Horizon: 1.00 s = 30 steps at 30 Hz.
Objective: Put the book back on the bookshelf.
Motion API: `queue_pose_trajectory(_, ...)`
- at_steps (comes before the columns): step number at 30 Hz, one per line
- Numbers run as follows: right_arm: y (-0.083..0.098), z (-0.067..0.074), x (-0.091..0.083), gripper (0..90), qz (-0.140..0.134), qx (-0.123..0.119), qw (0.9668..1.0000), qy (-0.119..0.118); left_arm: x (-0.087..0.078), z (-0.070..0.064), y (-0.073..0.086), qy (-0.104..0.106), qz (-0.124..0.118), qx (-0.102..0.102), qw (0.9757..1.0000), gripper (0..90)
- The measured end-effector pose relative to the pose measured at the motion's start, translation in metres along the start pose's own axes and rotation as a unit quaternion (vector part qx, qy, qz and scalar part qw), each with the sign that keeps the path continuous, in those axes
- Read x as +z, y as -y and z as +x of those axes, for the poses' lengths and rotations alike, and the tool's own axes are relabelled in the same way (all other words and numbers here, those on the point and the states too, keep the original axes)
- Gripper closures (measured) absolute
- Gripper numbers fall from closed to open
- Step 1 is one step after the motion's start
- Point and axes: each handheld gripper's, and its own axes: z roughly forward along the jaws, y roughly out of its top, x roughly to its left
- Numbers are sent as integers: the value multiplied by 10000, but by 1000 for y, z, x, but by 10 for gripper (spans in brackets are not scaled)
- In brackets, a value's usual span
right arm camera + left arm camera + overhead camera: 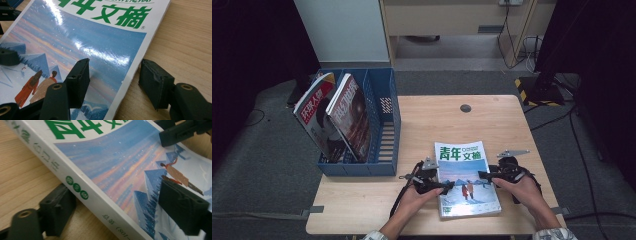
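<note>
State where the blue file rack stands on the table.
In the high view, the blue file rack stands at the table's left edge, holding two magazines, left of the flat magazine.

We hold our left gripper (446, 186) low and flat, pointing to the right. Its two black jaws stand apart, one high and one low. Our right gripper (484, 175) points left, toward the other one. Its jaws stand apart too. Our left hand (412, 197) and right hand (524, 190) each wrap around a gripper, and our forearms come up from below.
</note>
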Motion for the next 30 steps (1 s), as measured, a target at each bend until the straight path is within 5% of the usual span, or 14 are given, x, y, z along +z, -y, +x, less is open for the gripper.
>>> queue_pose_trajectory(8,0,3,1,414,14,-51,10000,-44,-5,12,-3,117,-23,-531,9985,321)
queue_pose_trajectory(24,-1,15,6,413,43,-234,9996,-144,-16,24,-7,157,-75,-812,9965,444)
queue_pose_trajectory(30,-1,24,11,415,52,-436,9986,-281,-19,24,-8,111,-72,-756,9970,460)
